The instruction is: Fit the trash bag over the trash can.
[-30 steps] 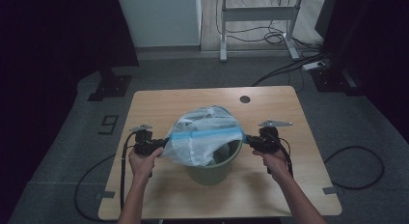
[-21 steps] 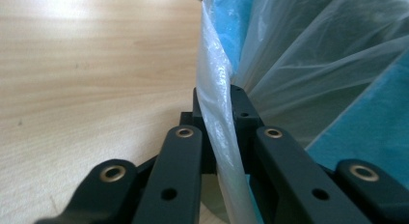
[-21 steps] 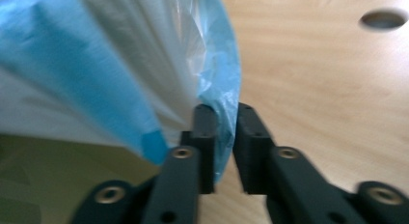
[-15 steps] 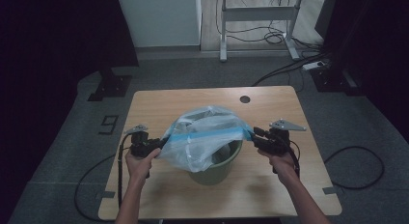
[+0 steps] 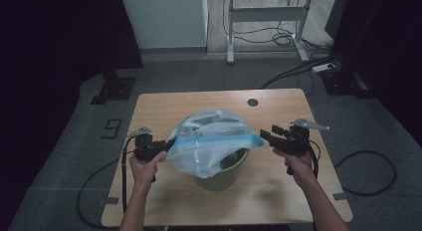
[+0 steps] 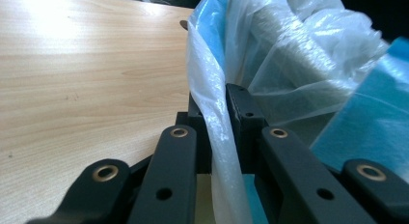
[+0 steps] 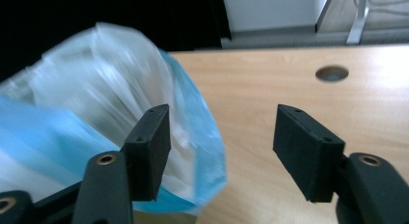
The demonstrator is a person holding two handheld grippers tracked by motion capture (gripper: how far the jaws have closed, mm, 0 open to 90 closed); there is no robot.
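At the near edge of the high view, two bare forearms reach in over a pale wooden table with rounded corners (image 5: 164,106). The left hand holds the left gripper (image 5: 158,149), a black two-jaw tool with a trailing cable; its jaws are pinched together on the left edge of a clear, crinkled plastic bag with a blue band along its mouth (image 5: 211,141). The left gripper view shows the thin film (image 6: 214,122) squeezed between the two black pads, with bare wood grain stretching off to the left.

The bag lines a round olive-green plastic bin (image 5: 224,173), which stands on the table between the two hands, a little nearer than the table's middle. The bag billows above the bin's rim and its blue band runs left to right across the front.

The right hand carries the right gripper (image 5: 266,136), just beside the bag's right end. Its jaws have just been opening and stand well apart. In the right gripper view the bag's blue-edged corner (image 7: 197,151) hangs beside the left-hand jaw, and nothing lies between the jaws but tabletop.

Farther back, a small round hole (image 5: 253,102) sits near the table's far edge. Beyond the table lies a grey floor (image 5: 199,74) with black cables (image 5: 298,69), a white panel (image 5: 166,17) and the pale metal legs of a stand (image 5: 263,14); dark curtains close both sides.
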